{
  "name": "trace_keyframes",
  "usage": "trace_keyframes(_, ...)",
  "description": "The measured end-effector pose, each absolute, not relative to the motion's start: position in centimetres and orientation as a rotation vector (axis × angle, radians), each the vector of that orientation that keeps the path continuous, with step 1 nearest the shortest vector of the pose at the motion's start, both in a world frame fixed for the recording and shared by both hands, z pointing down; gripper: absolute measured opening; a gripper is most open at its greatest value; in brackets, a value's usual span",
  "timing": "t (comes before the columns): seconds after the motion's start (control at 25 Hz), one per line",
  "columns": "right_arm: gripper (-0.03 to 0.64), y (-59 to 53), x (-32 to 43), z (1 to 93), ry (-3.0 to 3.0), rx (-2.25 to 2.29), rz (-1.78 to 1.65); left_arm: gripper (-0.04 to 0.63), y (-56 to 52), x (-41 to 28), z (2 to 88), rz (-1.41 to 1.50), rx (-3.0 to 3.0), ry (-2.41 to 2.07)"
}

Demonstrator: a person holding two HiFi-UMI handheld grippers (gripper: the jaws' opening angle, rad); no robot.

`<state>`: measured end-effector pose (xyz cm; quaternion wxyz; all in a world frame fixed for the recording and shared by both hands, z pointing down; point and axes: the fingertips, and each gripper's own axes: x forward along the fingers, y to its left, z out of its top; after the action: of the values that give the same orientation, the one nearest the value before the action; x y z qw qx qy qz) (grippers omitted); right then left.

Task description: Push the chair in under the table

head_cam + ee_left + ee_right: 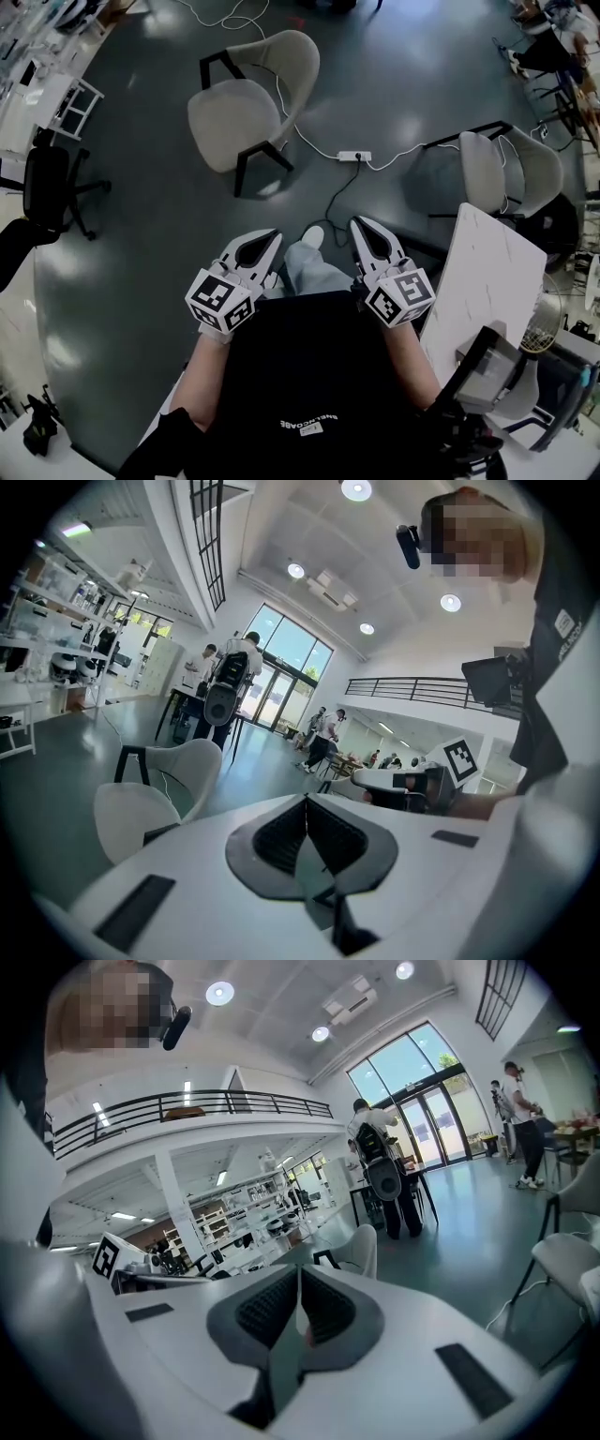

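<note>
A beige shell chair point(251, 105) with black legs stands free on the dark floor, well ahead of me; it shows in the left gripper view as the chair point(155, 794) at the left, and small above the jaws as the chair point(362, 1249). The white marble-topped table point(487, 272) is at my right. My left gripper point(269, 236) and right gripper point(360, 225) are held side by side in front of my body, apart from the chair. Both are shut with nothing between them, as the left gripper point(307, 805) and right gripper point(298, 1274) show.
A second beige chair point(511, 169) stands at the table's far end. A white power strip point(353, 156) with its cables lies on the floor between the chairs. A black office chair point(47, 187) is at the left. Several people stand by a far table point(225, 682).
</note>
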<state>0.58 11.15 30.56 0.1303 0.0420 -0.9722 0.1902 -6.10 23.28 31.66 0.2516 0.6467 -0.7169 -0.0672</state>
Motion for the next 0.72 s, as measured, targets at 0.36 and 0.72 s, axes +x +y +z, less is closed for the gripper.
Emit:
trace_keyframes(0.36,0.014,1.7,-4.0,30.5,-2.847,0.109,0.580,0.006,13.2,-11.6,30.9,-0.098,1.780,-1.971)
trace_keyframes(0.72,0.014,-5.2,-3.7,30.7,-2.850,0.217,0.623,0.008,5.6,-13.1,31.0,0.032,1.858,-1.917)
